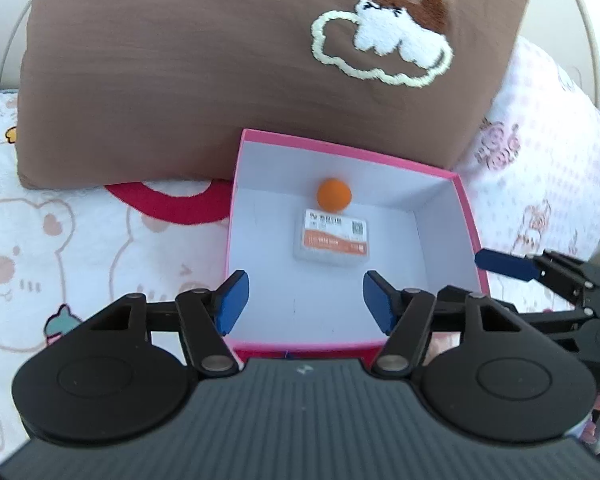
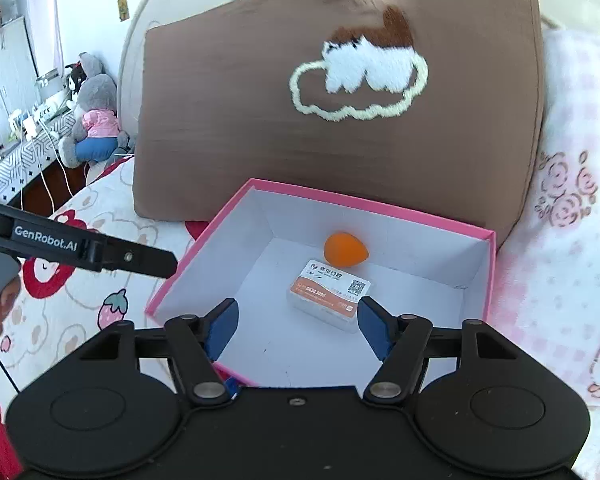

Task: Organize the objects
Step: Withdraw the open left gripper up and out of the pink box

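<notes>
The pink box (image 1: 470,216) sits open on the bed, just in front of the brown pillow (image 1: 180,72), and already holds an orange sponge (image 1: 334,195) near its far wall and a small labelled case (image 1: 332,240) touching it. The left claw (image 1: 306,304) and right claw (image 2: 298,330) both hang over its near edge, parted and empty. Judging by this, the sorting looks largely done; nothing loose shows outside the box.

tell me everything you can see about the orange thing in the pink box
The orange thing is a small, matte, egg-shaped piece, rounded at one end and tapering to a blunt tip, with the look of a soft sponge. It lies on its side on the white floor of the pink box, toward the far wall, just behind the clear labelled case. Neither gripper holds it.
</notes>
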### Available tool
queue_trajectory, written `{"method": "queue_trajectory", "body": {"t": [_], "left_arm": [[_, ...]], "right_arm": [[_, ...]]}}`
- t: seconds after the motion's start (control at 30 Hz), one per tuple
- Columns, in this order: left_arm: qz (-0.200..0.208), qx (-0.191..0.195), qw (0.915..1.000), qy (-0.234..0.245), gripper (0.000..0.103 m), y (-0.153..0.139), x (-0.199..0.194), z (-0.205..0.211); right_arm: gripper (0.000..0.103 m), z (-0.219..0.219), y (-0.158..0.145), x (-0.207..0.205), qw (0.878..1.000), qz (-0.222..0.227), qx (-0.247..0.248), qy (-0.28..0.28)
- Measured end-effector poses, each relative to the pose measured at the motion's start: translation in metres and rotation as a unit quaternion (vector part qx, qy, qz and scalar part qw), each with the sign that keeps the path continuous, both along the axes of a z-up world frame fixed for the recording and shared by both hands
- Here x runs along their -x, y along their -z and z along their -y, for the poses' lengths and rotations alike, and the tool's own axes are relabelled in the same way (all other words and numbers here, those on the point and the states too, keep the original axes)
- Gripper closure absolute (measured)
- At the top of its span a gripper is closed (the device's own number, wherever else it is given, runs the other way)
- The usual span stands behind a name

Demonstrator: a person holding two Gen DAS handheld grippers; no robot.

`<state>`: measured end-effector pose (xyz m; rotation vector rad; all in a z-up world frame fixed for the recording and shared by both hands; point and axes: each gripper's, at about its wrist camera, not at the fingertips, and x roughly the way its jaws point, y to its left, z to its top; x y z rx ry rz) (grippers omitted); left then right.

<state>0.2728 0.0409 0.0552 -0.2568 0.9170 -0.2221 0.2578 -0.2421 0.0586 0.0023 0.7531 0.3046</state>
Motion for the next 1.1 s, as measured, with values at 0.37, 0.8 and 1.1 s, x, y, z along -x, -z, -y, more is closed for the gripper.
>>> {"method": "queue_trajectory", "body": {"t": [0.37, 0.8, 1.1], "left_arm": [[0.011, -0.008, 0.9994, 0.033, 0.011, -0.02, 0.045, 0.009], [0.0, -0.026, 0.9987, 0.043, 0.0, -0.032, 0.085, 0.008], [-0.01, -0.034, 0.9987, 0.037, 0.0, -0.032, 0.101, 0.01]], "right_arm": [[0.015, -0.006, -0.017, 0.048, 1.0, 0.004, 0.012, 0.022], [0.005, -0.012, -0.033, 0.085, 0.999, 0.01, 0.022, 0.03], [0.005, -0.019, -0.037, 0.11, 0.999, 0.014, 0.035, 0.027]]}}
